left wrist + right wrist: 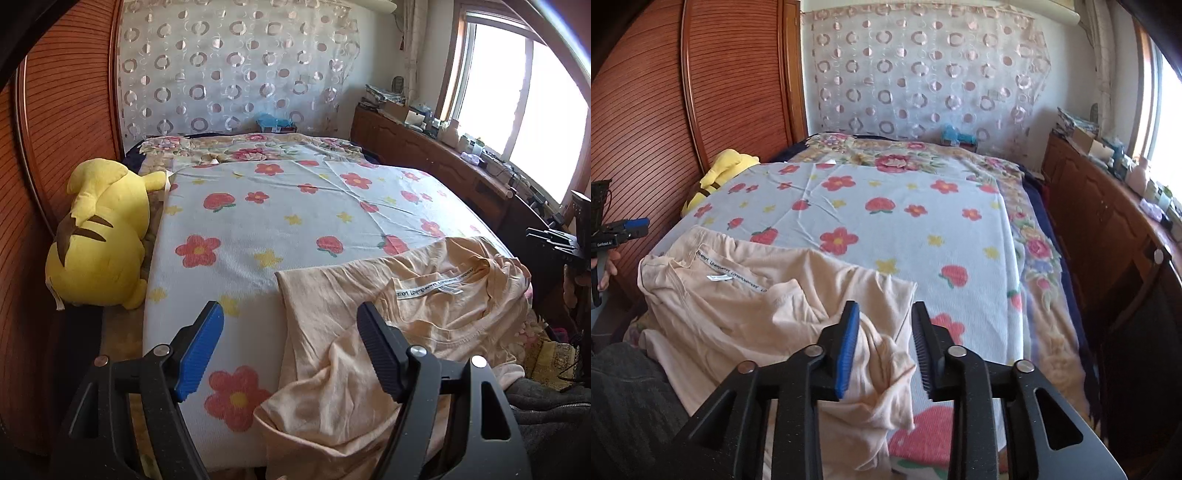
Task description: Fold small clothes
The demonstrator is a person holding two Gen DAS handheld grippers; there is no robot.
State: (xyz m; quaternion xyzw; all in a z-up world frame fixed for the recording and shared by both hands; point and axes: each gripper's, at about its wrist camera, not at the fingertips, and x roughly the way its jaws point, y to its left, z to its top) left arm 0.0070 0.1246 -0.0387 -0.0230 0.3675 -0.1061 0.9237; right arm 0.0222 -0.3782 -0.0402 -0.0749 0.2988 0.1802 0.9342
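Peach shirt dumped on the flowery bed, both grippers let go

The shirt [388, 314] lies crumpled at the bed's [258, 206] near edge. Left gripper [291, 347] spread wide, nothing pinched; right gripper [884, 347] partly spread over a bunched fold, pads not squeezing.

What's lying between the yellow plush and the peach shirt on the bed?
Only bare flowered sheet between yellow plush and peach shirt; left wrist view shows it.

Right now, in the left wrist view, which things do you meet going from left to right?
Wooden wardrobe → yellow plush toy → flowered sheet → peach T-shirt → wooden cabinet under the window.
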